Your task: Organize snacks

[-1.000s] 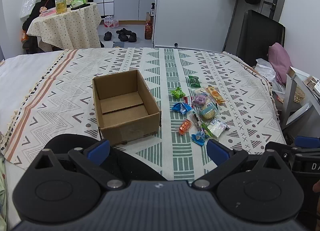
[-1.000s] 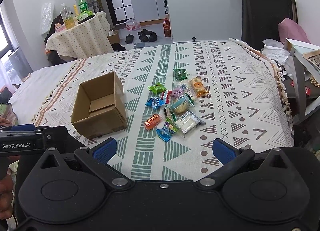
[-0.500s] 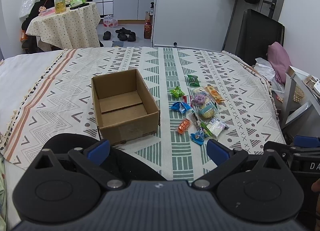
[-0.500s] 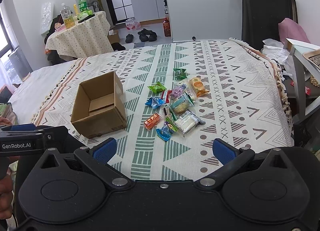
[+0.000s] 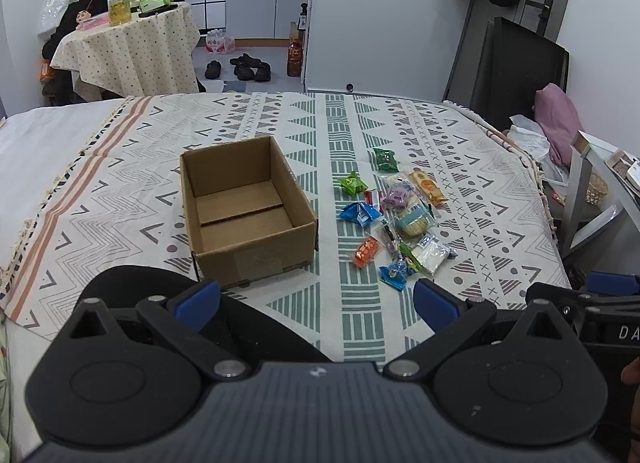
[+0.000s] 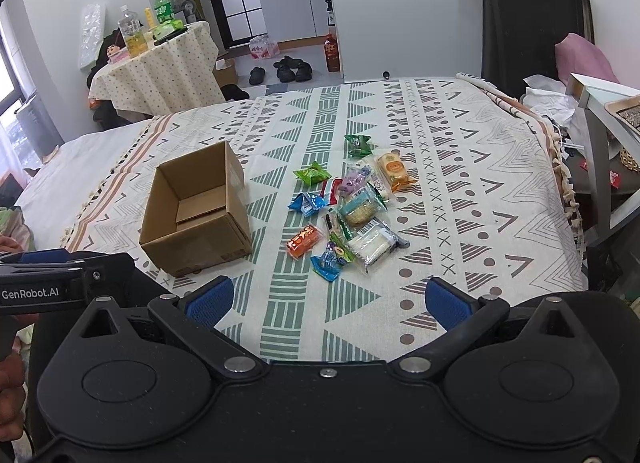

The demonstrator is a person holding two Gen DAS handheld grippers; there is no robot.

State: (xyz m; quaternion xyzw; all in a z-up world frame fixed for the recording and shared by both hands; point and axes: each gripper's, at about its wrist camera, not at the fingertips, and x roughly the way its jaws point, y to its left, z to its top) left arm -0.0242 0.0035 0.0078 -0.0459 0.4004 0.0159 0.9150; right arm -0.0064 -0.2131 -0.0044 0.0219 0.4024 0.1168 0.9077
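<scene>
Almost nothing has changed over the last second. In the left wrist view the box and the snacks sit a touch lower in the picture than before, which suggests only a slight drift of that gripper; the right wrist view matches its earlier pictures. No snack has moved, and the box is still empty, so the sorting has not yet begun.

The left gripper hovers over the near edge of the bed, fingers spread wide and holding nothing, and it points mostly at the box. The right gripper hovers the same way, also spread and empty, with the snacks ahead of it.

The snacks lie in a loose cluster on the patterned cover, just right of the box and apart from it. Nearest the grippers are a blue packet and an orange packet, with a clear white packet beside them. A dark green packet lies farthest away.

My reading is that this is the pause before a first reach. The right gripper seems best placed to take a near packet. The wrappers look thin and flat against soft bedding, so a pinch may slip or catch the cover.
</scene>
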